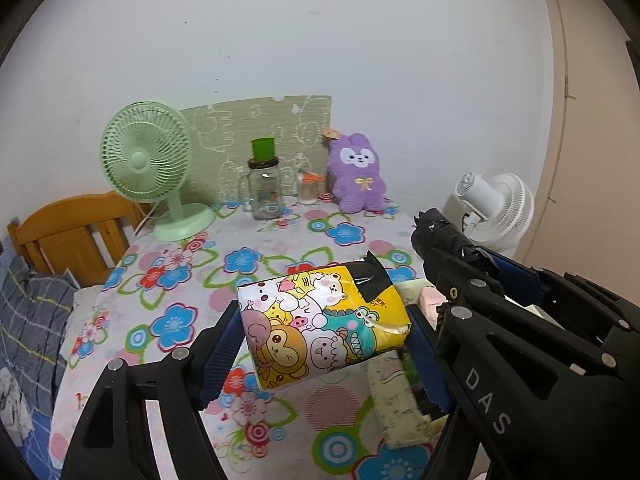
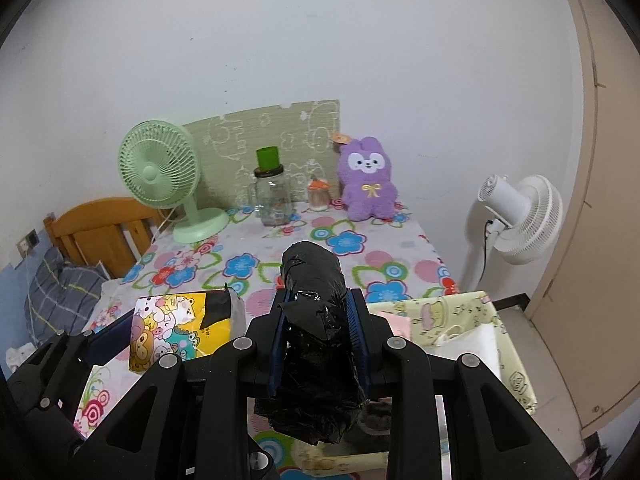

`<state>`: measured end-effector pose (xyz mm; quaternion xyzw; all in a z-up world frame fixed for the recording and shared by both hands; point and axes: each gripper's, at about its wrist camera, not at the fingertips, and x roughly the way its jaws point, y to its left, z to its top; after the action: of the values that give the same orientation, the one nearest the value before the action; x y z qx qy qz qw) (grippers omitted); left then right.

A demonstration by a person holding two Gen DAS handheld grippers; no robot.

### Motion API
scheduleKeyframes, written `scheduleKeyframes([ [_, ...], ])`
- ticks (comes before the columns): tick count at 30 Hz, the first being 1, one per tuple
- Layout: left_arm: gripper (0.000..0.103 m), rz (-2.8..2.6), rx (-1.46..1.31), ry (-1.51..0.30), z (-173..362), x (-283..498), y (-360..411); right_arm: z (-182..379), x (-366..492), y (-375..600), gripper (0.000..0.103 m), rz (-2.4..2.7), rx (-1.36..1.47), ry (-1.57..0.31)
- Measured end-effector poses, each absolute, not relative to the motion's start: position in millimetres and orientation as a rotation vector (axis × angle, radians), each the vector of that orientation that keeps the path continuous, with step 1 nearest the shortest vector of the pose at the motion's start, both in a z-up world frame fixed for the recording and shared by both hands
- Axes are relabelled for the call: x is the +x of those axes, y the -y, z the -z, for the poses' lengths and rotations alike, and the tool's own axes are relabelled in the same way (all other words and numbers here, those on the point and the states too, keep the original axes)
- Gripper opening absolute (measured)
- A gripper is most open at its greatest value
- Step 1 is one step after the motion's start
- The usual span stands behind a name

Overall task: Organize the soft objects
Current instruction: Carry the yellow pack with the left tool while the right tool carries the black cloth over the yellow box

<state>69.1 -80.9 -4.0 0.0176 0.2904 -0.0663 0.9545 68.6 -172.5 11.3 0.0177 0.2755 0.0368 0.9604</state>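
Left gripper [image 1: 324,340]: fingers clamped on cartoon-print tissue pack [image 1: 320,322], held crosswise above flowered tablecloth [image 1: 172,280]. Right gripper [image 2: 318,336]: fingers clamped on black-wrapped bundle [image 2: 314,320], long axis along fingers. Fabric bin [image 2: 460,316] just right, nearer right gripper.

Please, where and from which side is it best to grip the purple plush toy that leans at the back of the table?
Probably grip the plush across its body, just under the head, coming from the front with the fingers to its left and right. It sits upright against the wall, so the back is closed off. The body is narrower than the head and soft, so it should squeeze well. The small jar stands close on its left, so keep that finger tight in.
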Motion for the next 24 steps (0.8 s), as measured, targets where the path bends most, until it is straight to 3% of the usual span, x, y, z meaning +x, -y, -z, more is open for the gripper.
scheduleKeyframes([
  [24,0.08,0.264,0.076,-0.617,21.6,91.2,145.7,3.7,78.8,237.5,0.031,0.05,0.084,-0.583],
])
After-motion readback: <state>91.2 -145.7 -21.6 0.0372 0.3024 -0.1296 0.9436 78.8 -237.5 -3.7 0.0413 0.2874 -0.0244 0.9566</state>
